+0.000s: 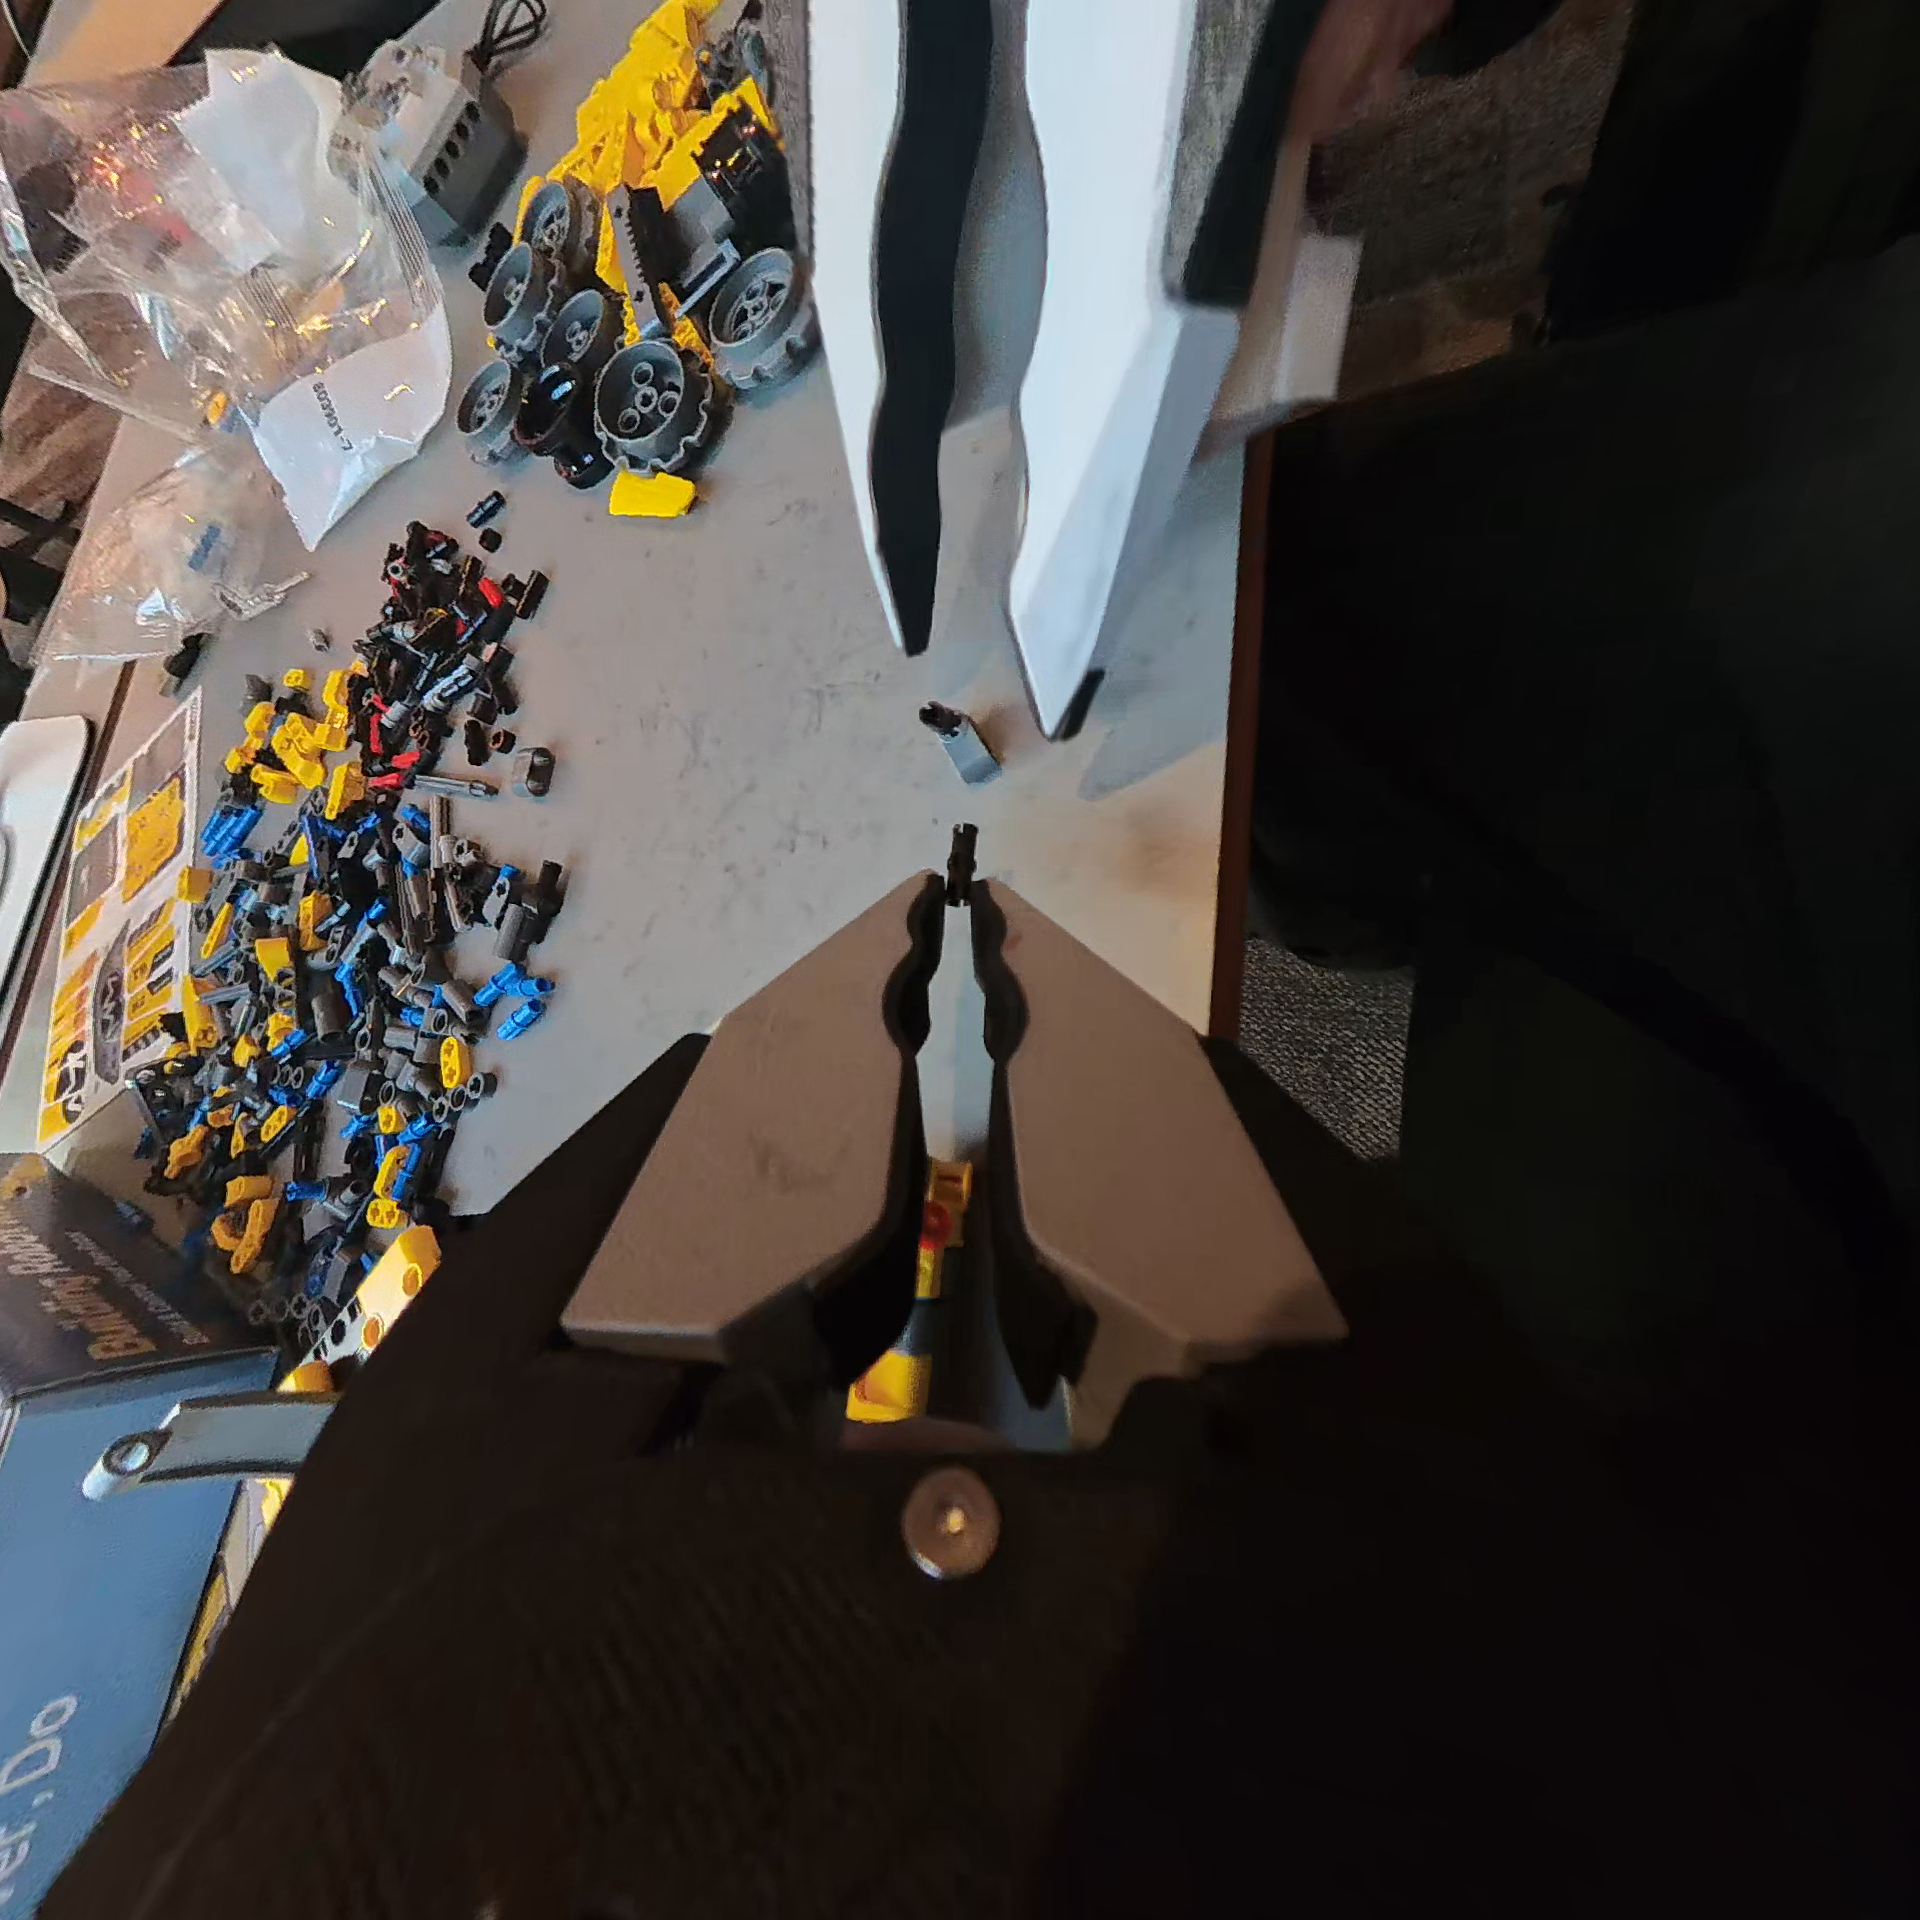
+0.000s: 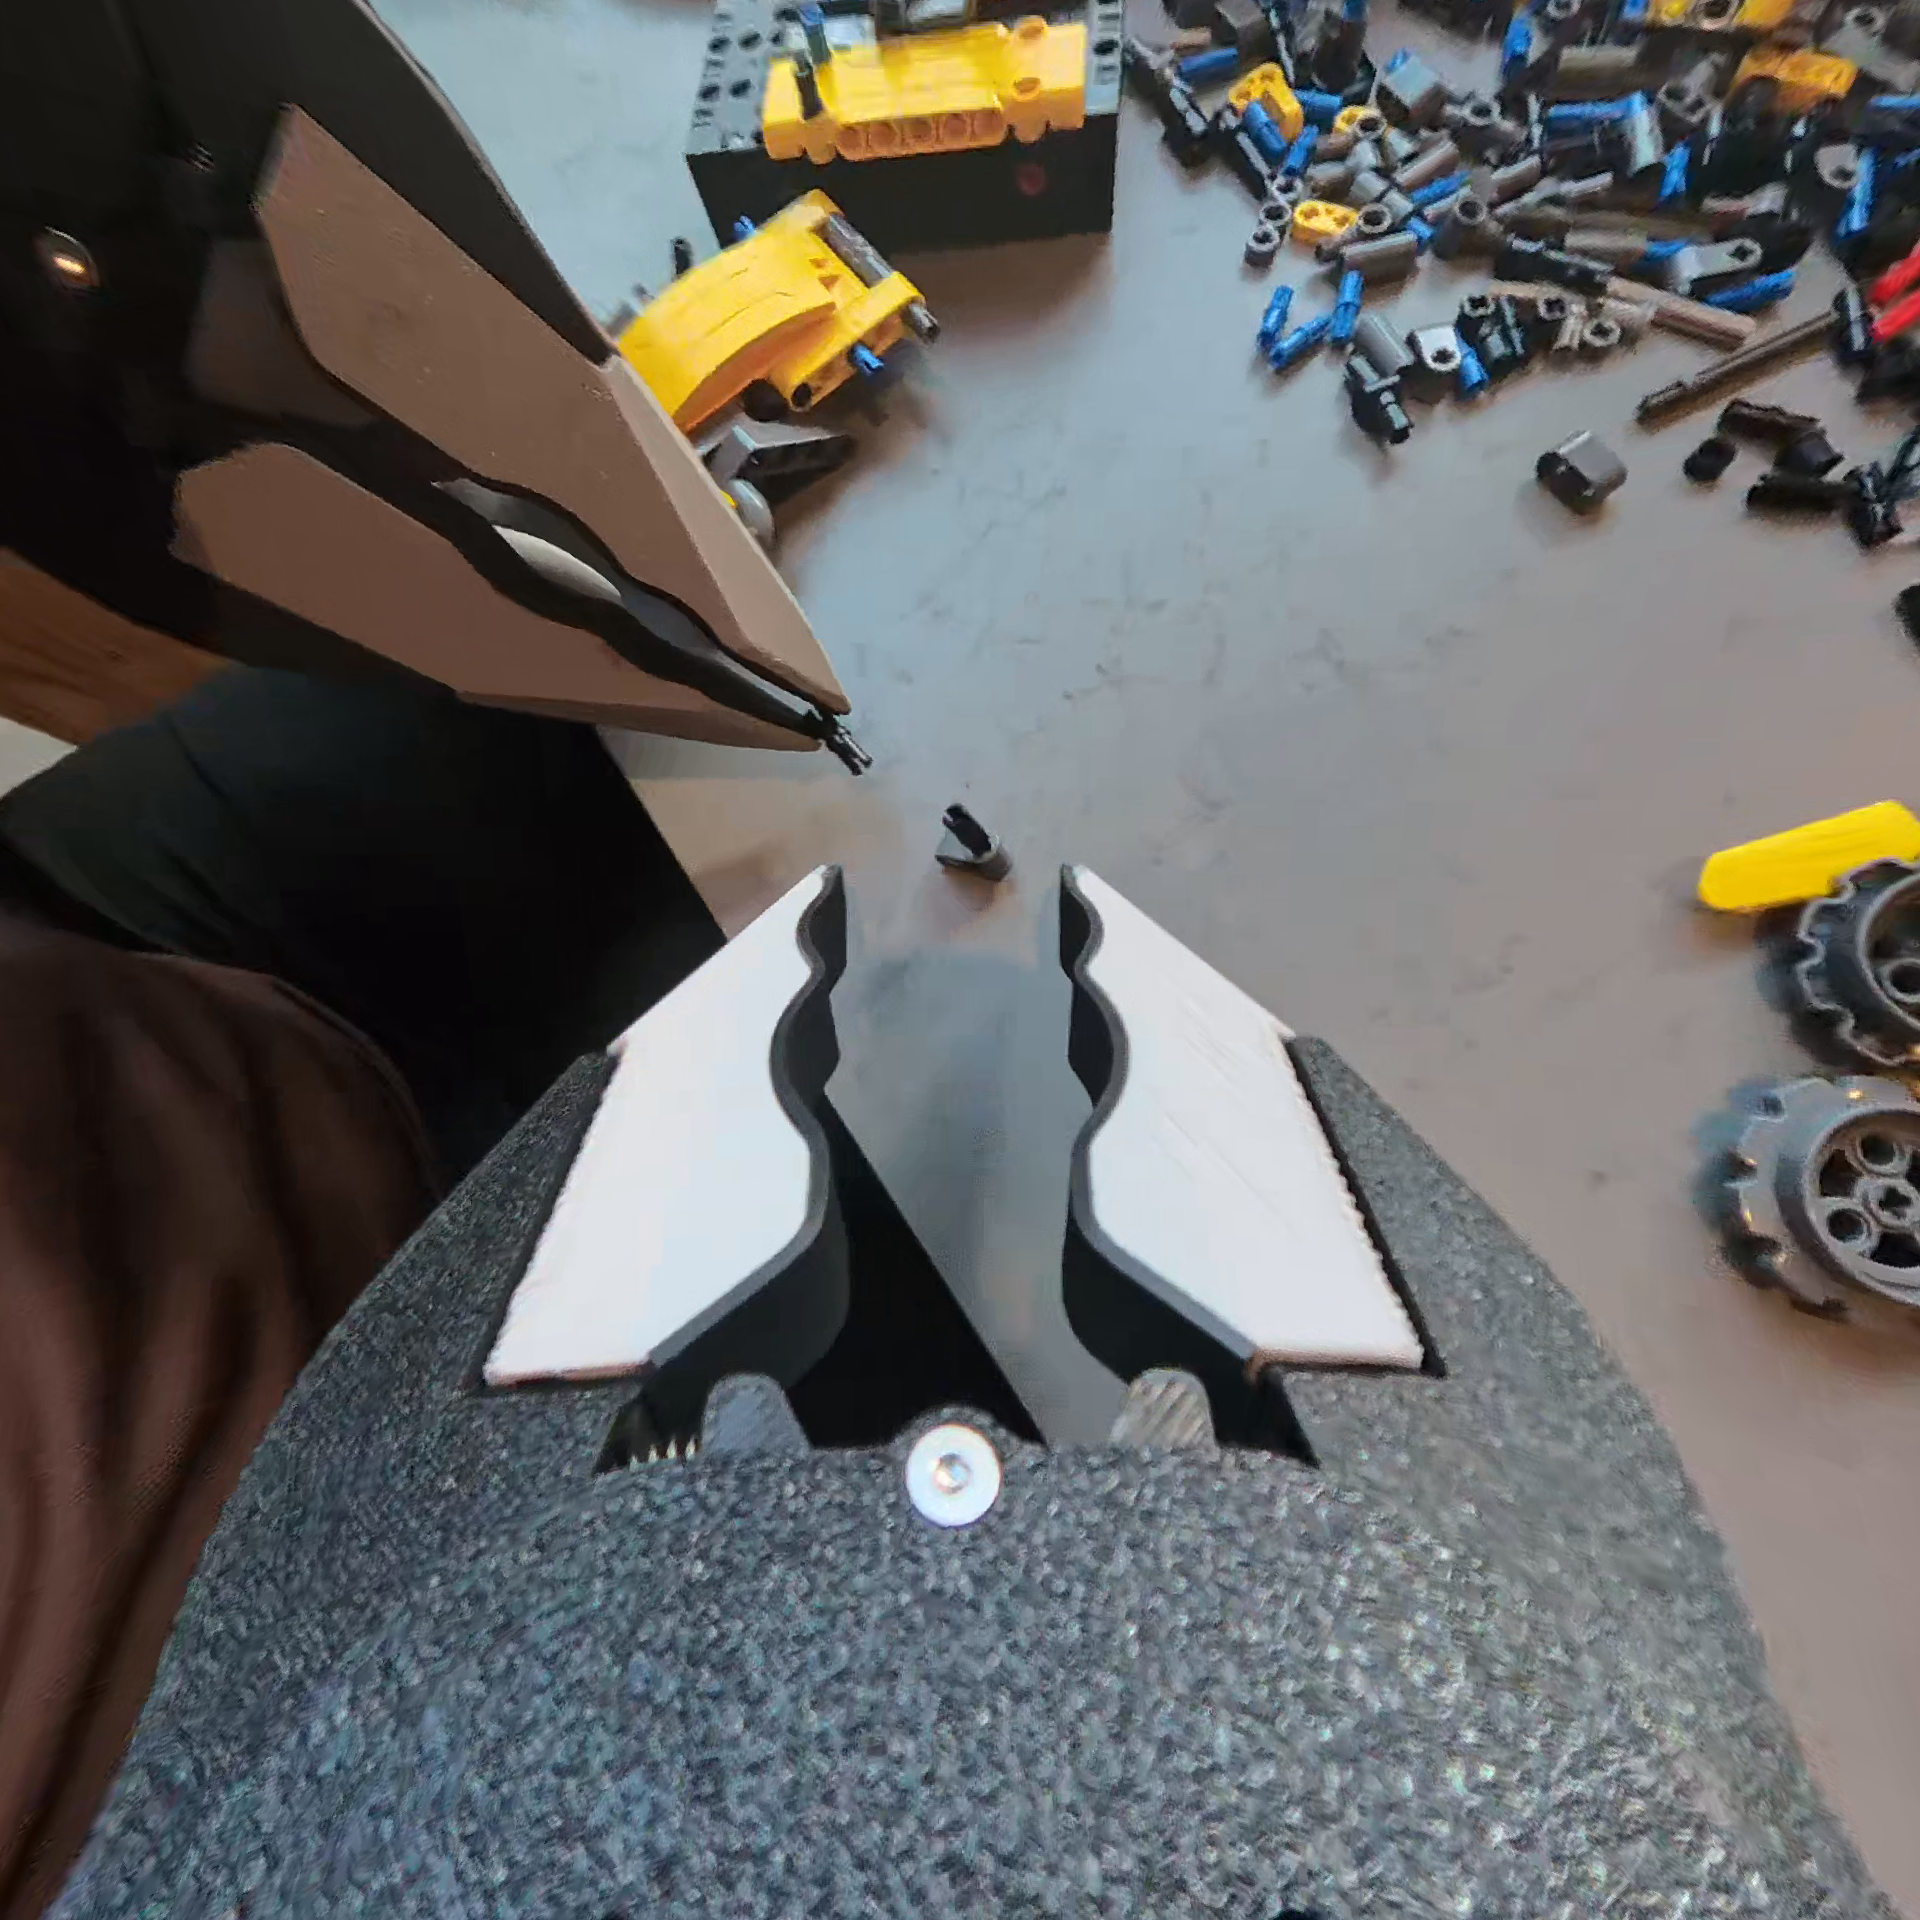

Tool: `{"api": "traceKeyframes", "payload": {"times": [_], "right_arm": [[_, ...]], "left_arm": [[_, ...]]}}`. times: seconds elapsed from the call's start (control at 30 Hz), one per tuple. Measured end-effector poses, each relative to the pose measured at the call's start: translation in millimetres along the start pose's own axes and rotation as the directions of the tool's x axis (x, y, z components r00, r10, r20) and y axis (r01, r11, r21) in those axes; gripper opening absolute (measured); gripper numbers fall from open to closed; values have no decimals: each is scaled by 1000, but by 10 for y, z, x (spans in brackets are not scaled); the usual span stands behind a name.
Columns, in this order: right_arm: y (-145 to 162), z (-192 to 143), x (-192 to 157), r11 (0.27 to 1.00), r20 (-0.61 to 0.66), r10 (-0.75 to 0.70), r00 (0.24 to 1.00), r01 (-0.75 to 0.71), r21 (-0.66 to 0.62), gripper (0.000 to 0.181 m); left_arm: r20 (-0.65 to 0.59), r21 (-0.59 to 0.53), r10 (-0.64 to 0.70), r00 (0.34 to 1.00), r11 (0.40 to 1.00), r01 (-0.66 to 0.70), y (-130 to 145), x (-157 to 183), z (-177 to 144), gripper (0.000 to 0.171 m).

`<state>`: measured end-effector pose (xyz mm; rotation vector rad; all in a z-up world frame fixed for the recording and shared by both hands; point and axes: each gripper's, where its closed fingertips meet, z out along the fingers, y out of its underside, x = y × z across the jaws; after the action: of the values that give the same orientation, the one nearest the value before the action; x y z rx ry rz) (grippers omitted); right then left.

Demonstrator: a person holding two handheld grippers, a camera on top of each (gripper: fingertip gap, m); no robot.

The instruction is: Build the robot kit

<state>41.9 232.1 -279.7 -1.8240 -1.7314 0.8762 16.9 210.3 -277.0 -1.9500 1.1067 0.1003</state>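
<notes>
Left gripper [image 1: 961, 891] clenches a black pin [image 1: 963, 854]; right gripper [image 2: 951, 883] gapes beside a grey connector [image 2: 975, 850]. Only the left view shows bags [image 1: 208, 260].

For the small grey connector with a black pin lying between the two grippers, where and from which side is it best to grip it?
Probably grip the small grey connector across its grey body, not its black pin, which sticks up tilted at one end. The open right gripper already faces it, so coming straight forward and down looks simplest. The left gripper is shut on another black pin.

Hobby worktable [image 1: 727, 665] strewn with toy building-brick parts [image 1: 343, 935].
</notes>
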Motion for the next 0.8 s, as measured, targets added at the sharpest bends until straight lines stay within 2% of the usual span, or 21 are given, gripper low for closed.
{"api": "traceKeyframes", "payload": {"times": [0.1, 0.2, 0.27, 0.4, 0.5, 0.7, 0.8], "right_arm": [[11, 107, 59, 1000, -71, -18, 997, 17, -11, 38], [10, 171, 30, 998, -66, -67, 996, 65, -25, 19], [11, 173, 15, 996, -44, -80, 996, 79, -35, 13], [49, 144, -118, 989, 113, -140, 984, 143, -26, 13], [83, 82, -216, 993, 250, -114, 962, 120, -7, 13], [83, -8, -318, 986, 379, -162, 911, 162, 34, 13], [73, -53, -390, 979, 413, -206, 887, 191, 77, 12]], "left_arm": [[3, 2, 6, 1000, 1000, -6, -12, 26, 12, 2], [17, -18, 33, 999, 999, -32, -18, 59, 21, 2], [21, -17, 40, 999, 999, -40, -33, 77, 19, 2], [25, -7, 7, 1000, 1000, -7, -11, 74, 24, 2], [23, 22, 8, 1000, 1000, -8, -21, 103, 6, 2], [-12, 30, 89, 996, 996, -89, -15, 238, 19, 2], [-11, 104, 66, 998, 992, -65, -117, 221, -45, 2]]}}
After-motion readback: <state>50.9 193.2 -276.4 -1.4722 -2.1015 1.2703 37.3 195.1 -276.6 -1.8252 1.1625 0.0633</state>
